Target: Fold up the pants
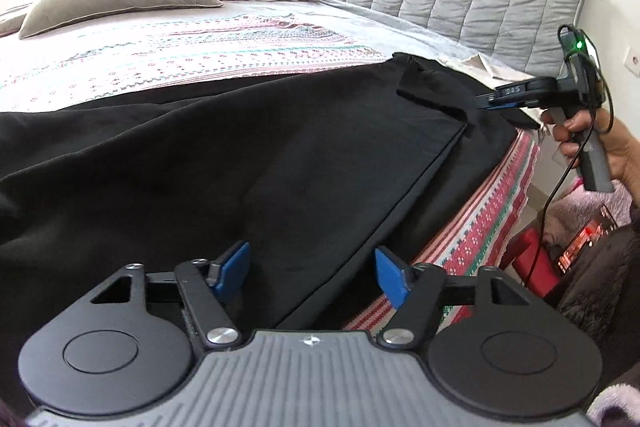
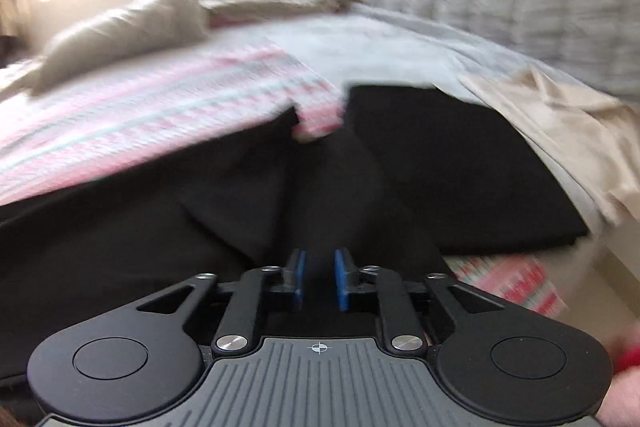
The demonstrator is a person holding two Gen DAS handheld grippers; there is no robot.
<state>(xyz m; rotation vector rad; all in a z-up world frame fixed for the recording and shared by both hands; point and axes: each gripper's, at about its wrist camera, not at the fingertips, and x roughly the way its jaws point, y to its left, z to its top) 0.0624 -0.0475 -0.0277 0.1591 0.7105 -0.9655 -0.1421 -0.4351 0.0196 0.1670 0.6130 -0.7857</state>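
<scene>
while the left gripper (image 1: 312, 273) gapes wide over black pants (image 1: 240, 155), the right gripper (image 2: 319, 281) pinches their fabric.

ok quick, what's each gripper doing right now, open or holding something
left gripper: open, holding nothing, over the black pants.
right gripper: fingers nearly closed, pinching a fold of the black pants.

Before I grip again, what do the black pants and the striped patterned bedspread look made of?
Black pants: seemingly a smooth, matte woven fabric; it drapes in soft folds with a crisp seam. Striped patterned bedspread: looks like knit or woven cotton, judging by its matte, banded pink-and-green pattern.
</scene>
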